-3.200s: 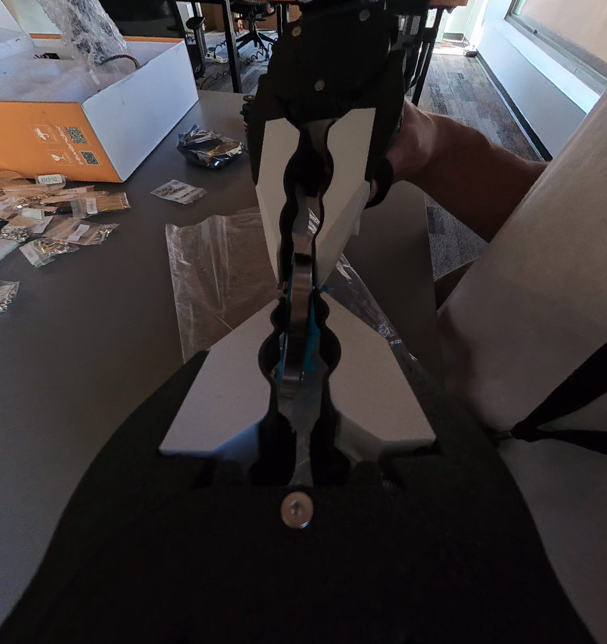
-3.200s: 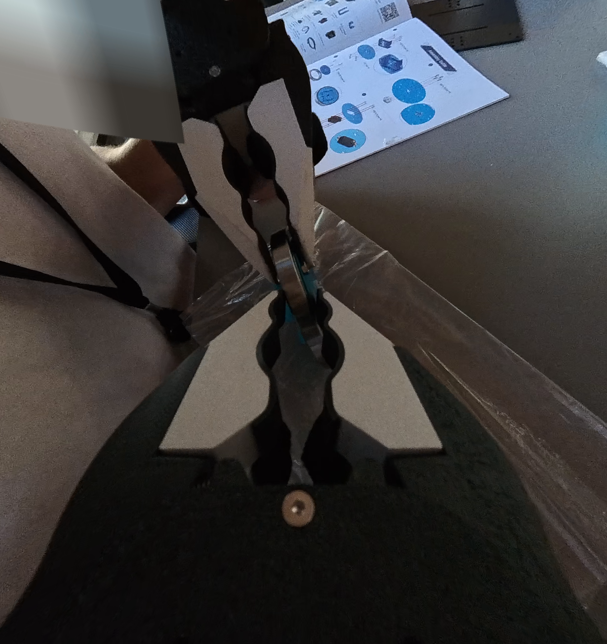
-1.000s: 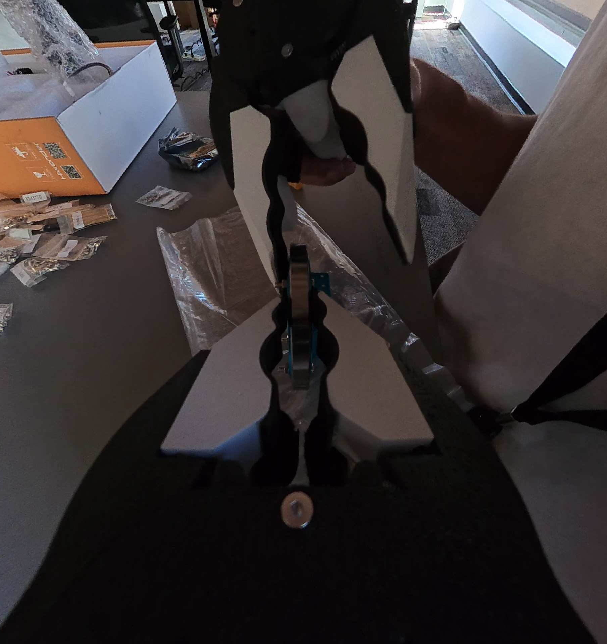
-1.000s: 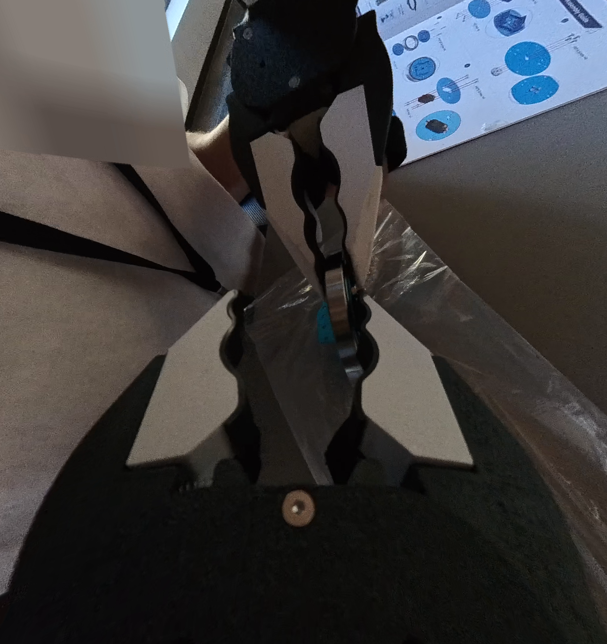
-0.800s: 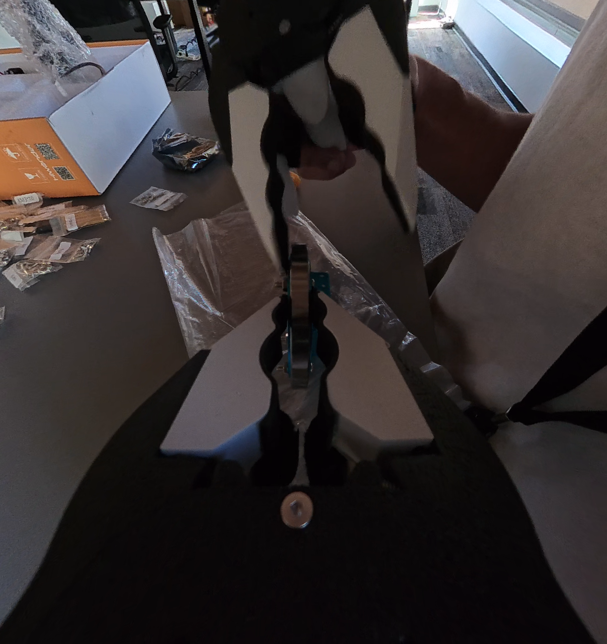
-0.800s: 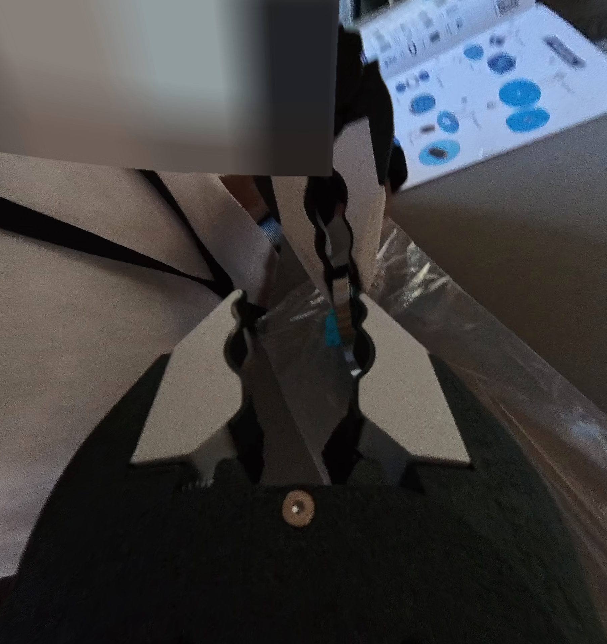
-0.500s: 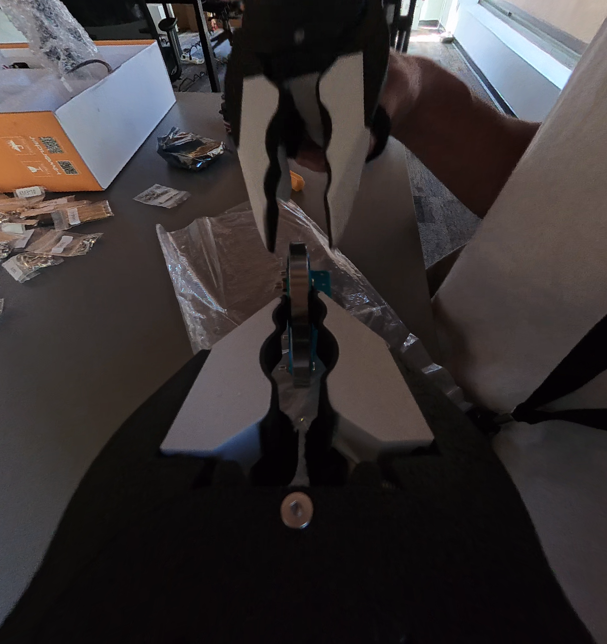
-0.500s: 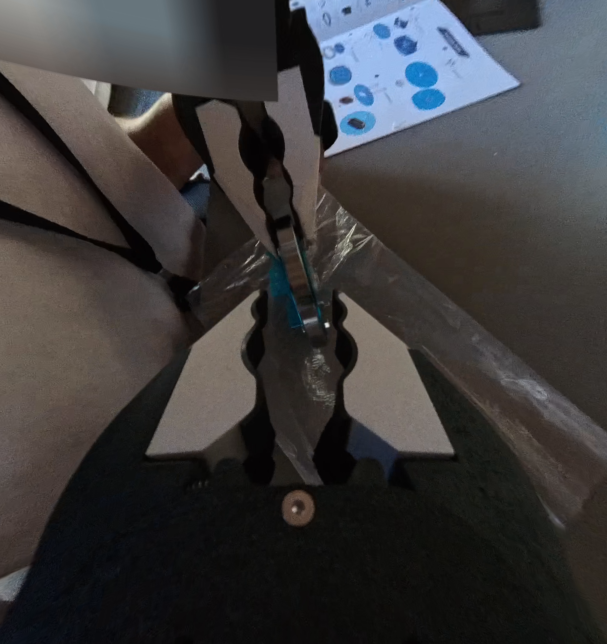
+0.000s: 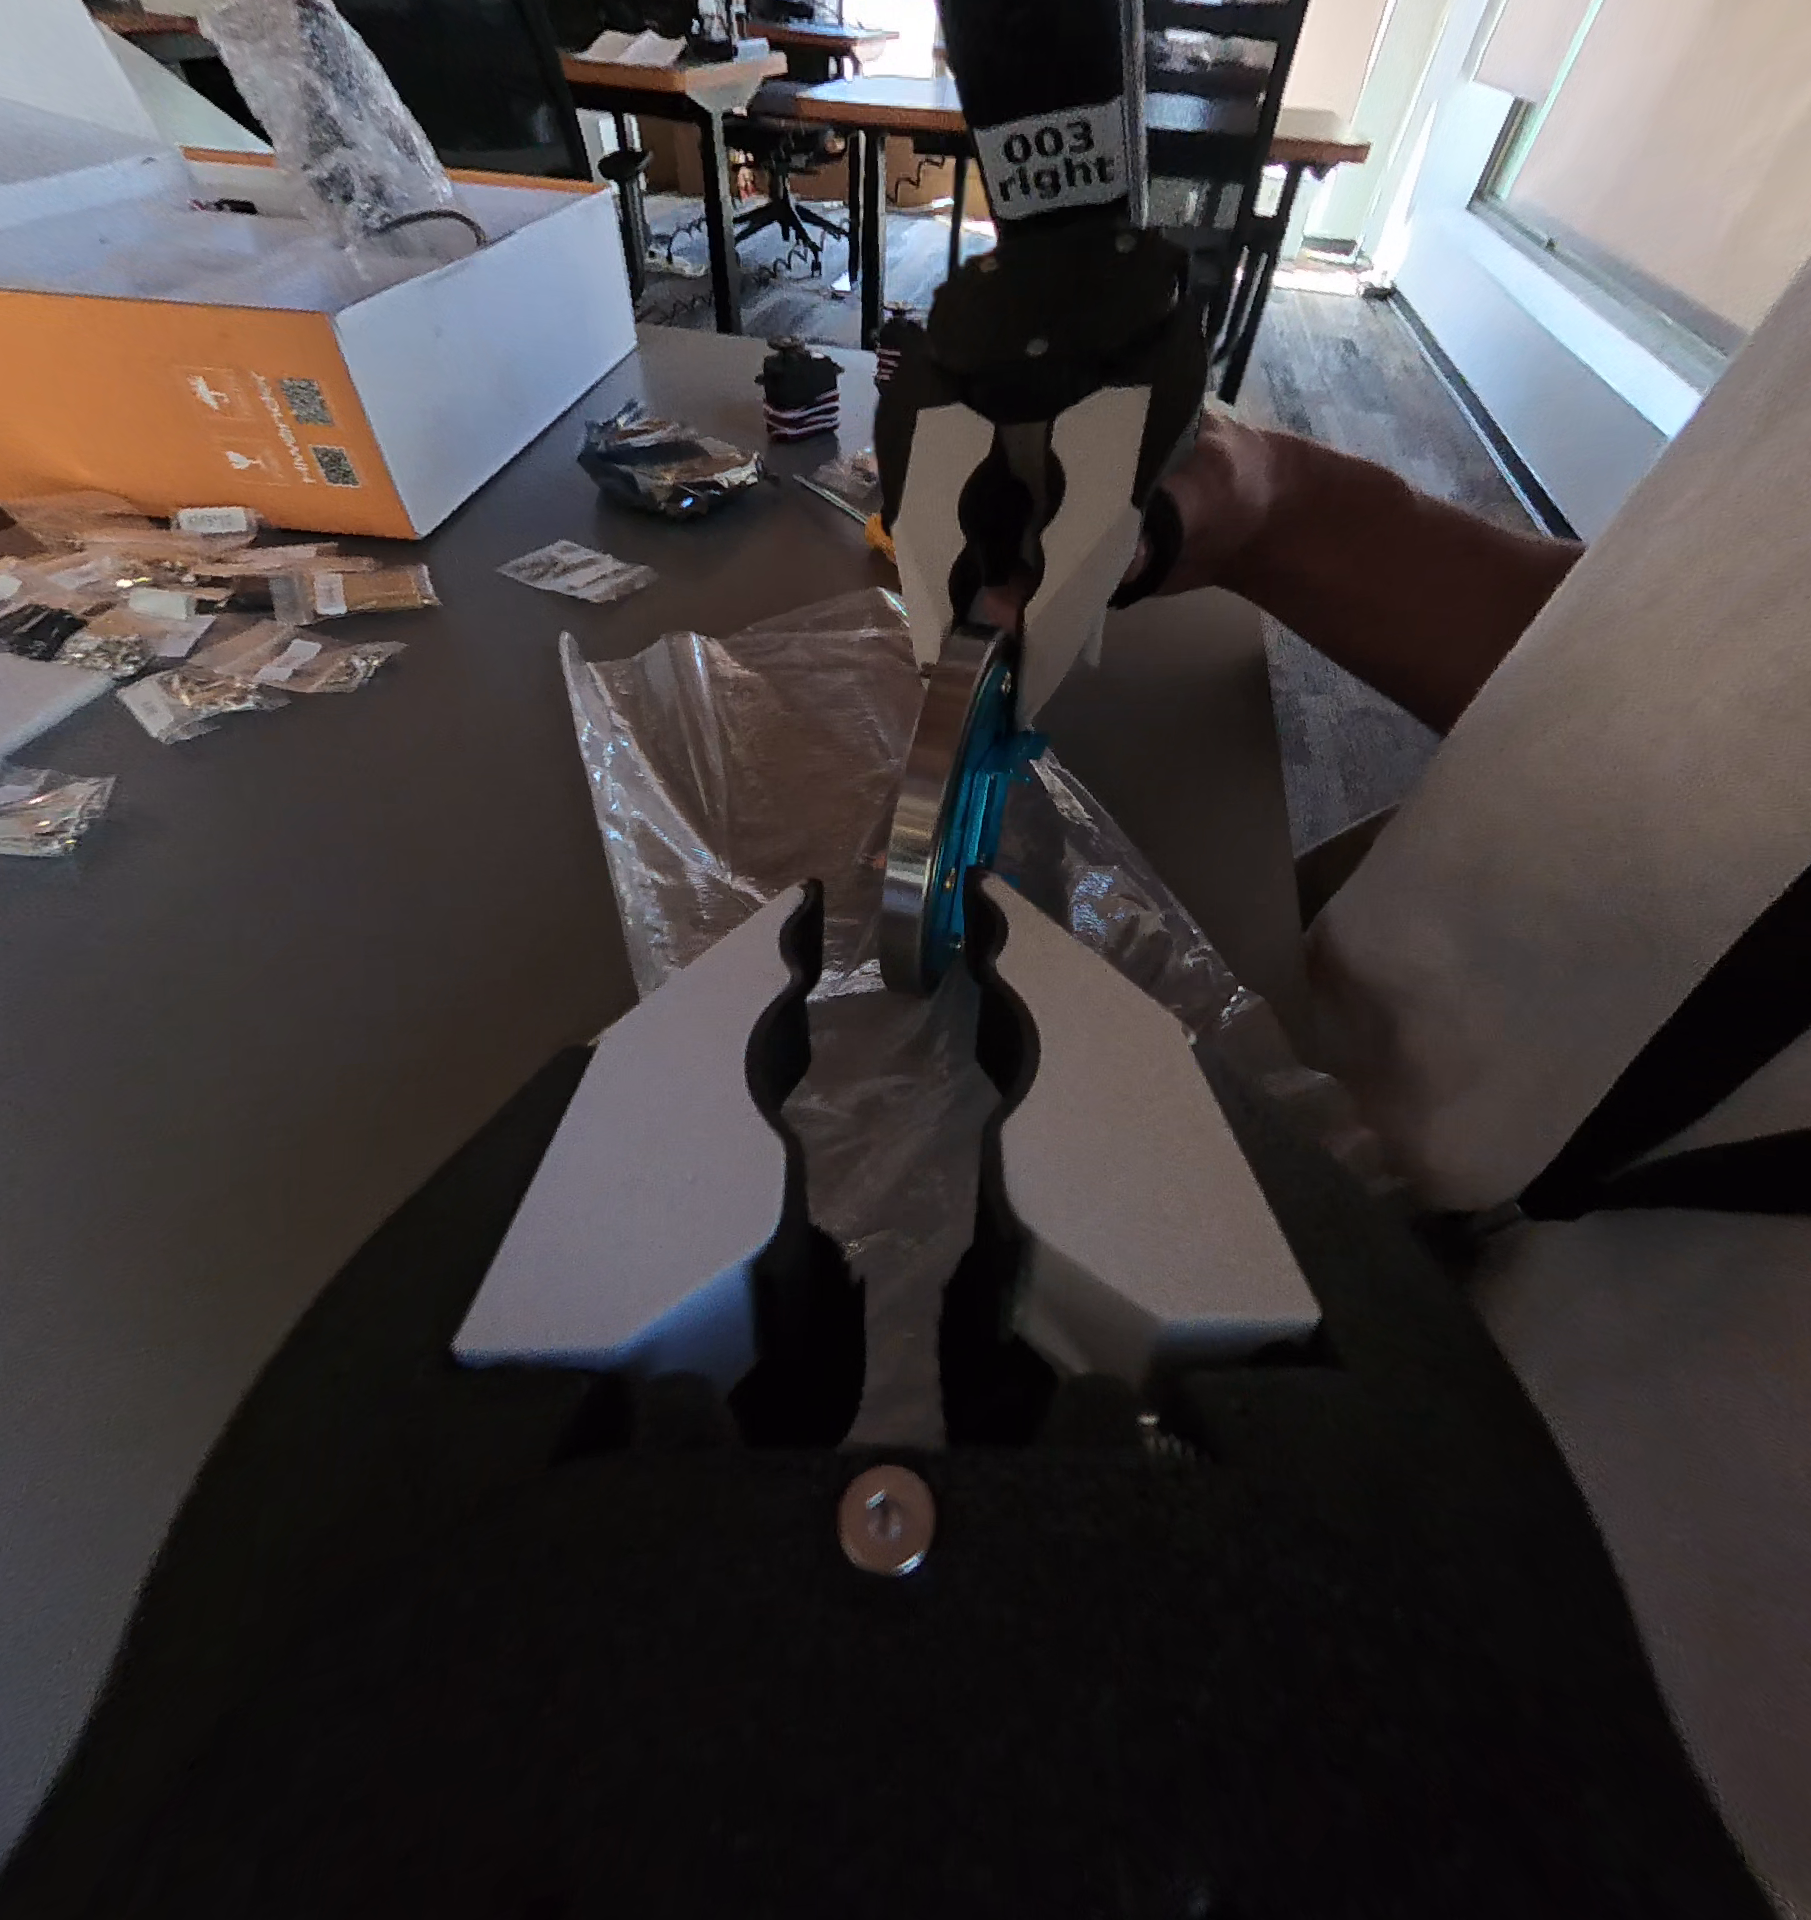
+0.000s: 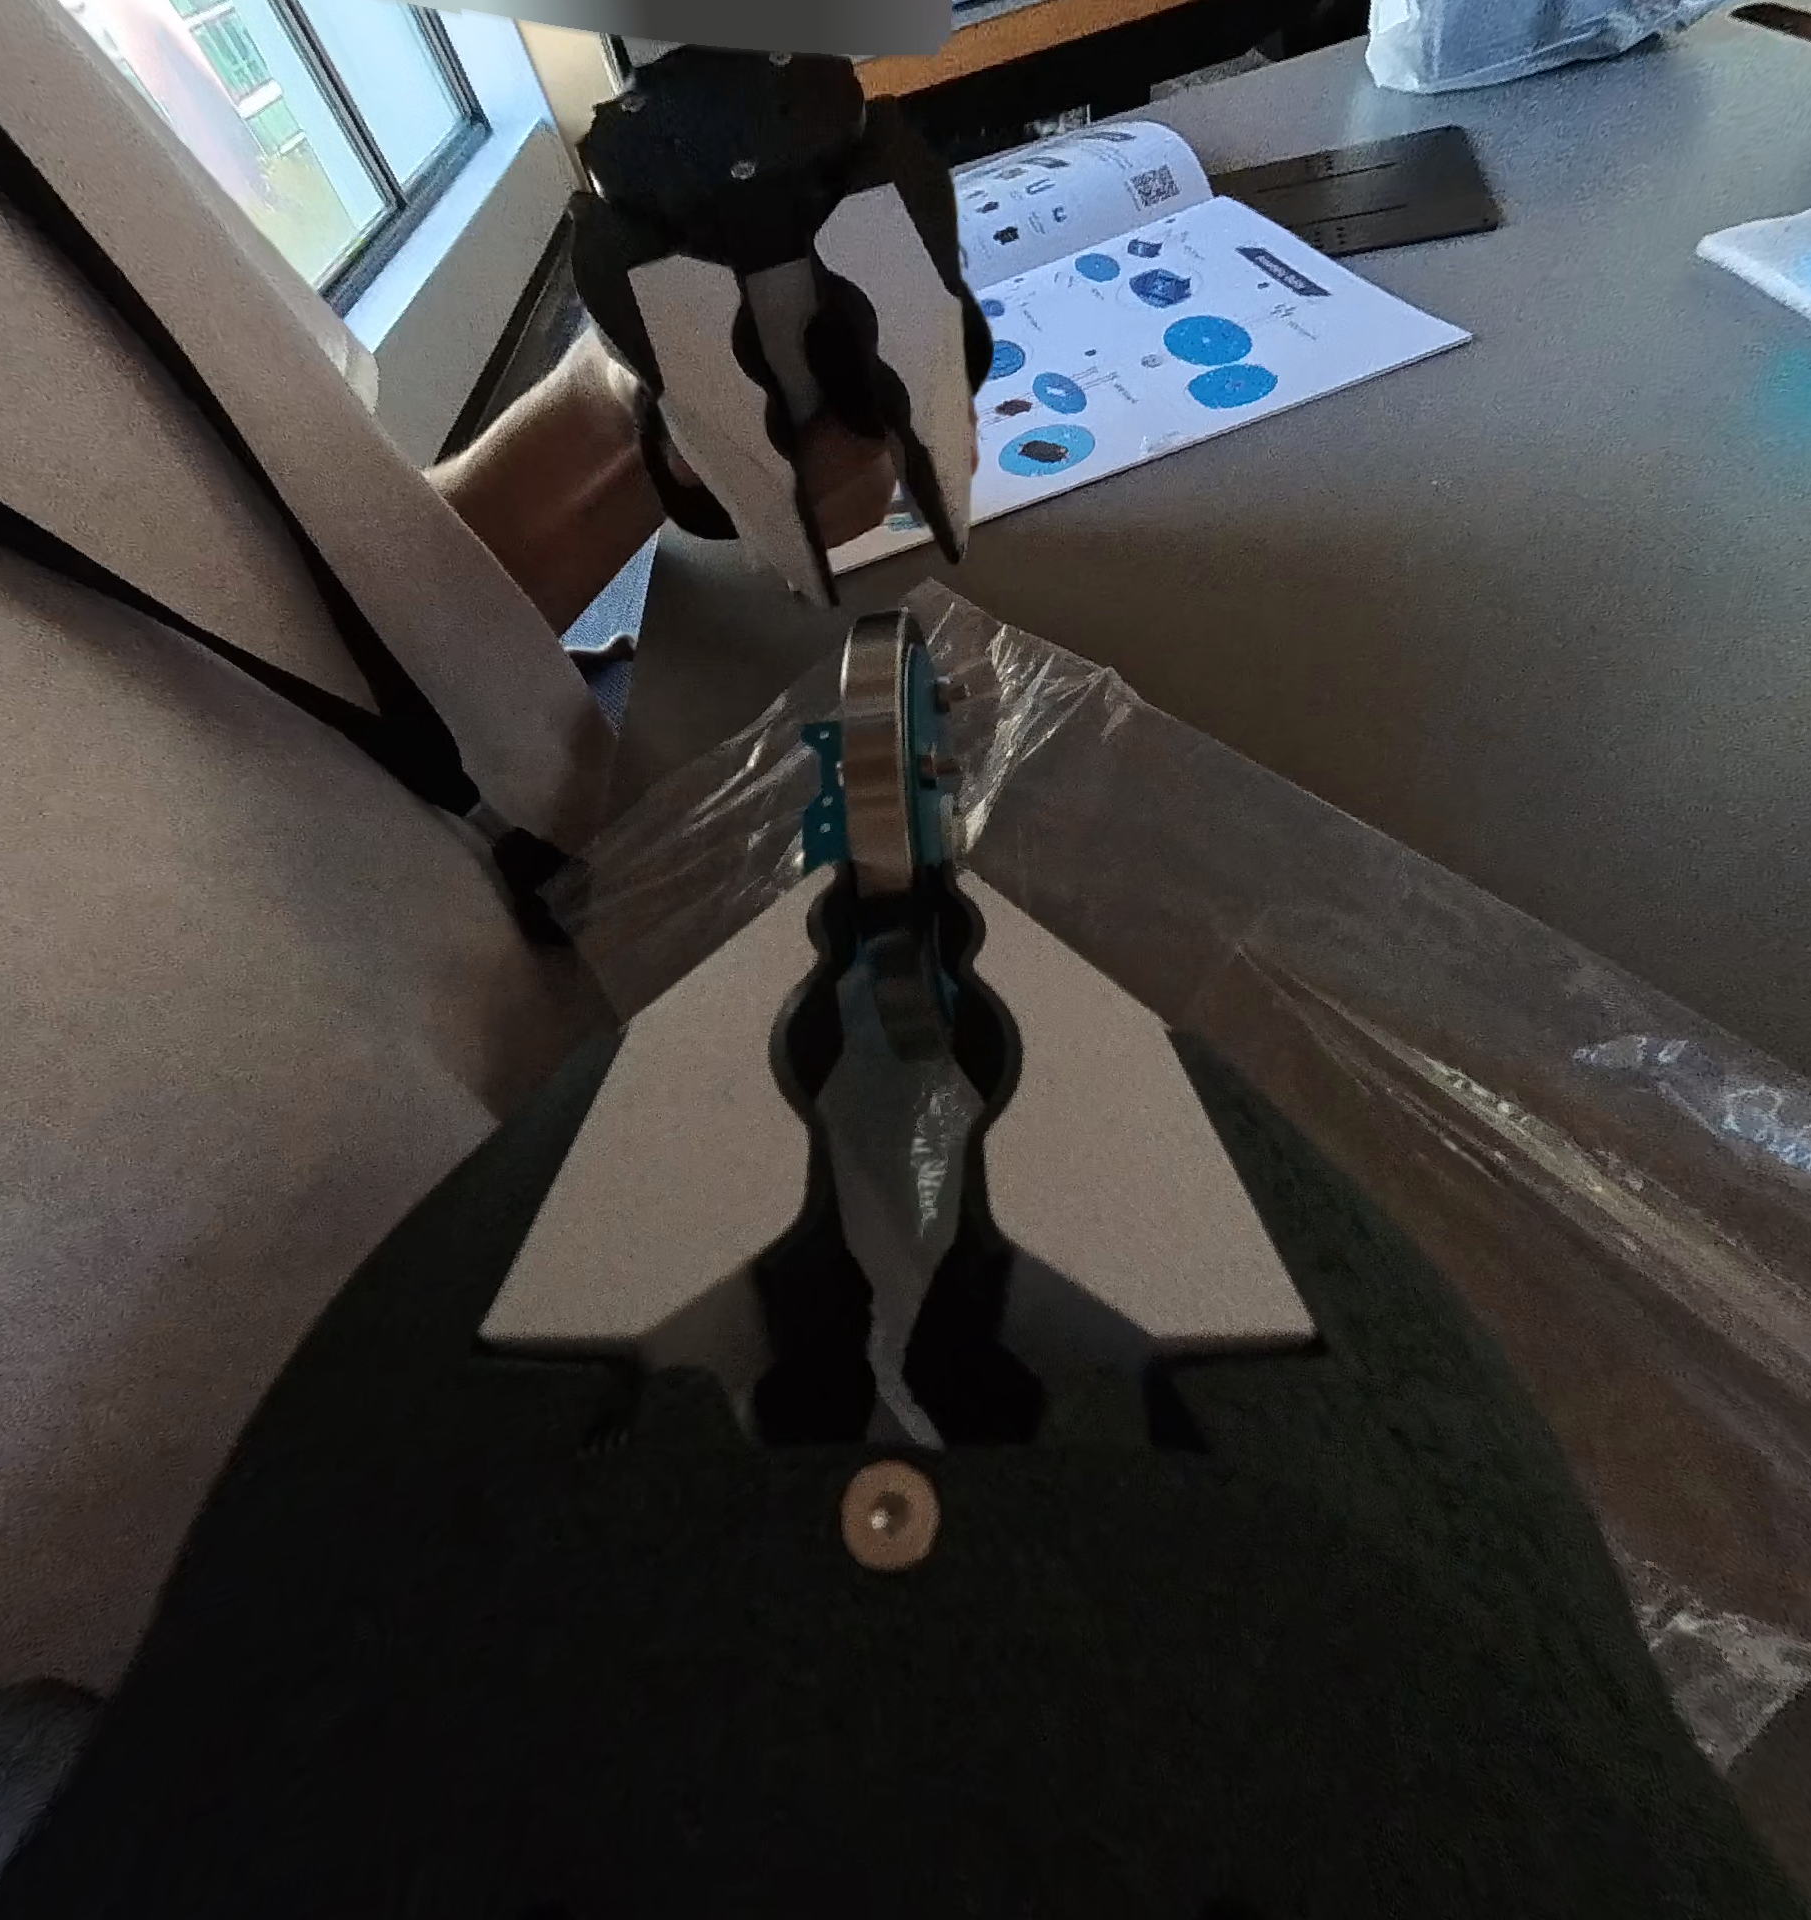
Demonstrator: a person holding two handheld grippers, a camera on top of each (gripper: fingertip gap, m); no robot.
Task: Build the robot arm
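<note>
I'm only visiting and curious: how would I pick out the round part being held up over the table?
Start at the grey table, then the clear plastic bag at its near edge. Just above the bag, the right gripper pinches a flat disc on edge, with the open left gripper beside it. Unlike the small packets nearby, it is a silver ring with a bright blue face.
</note>
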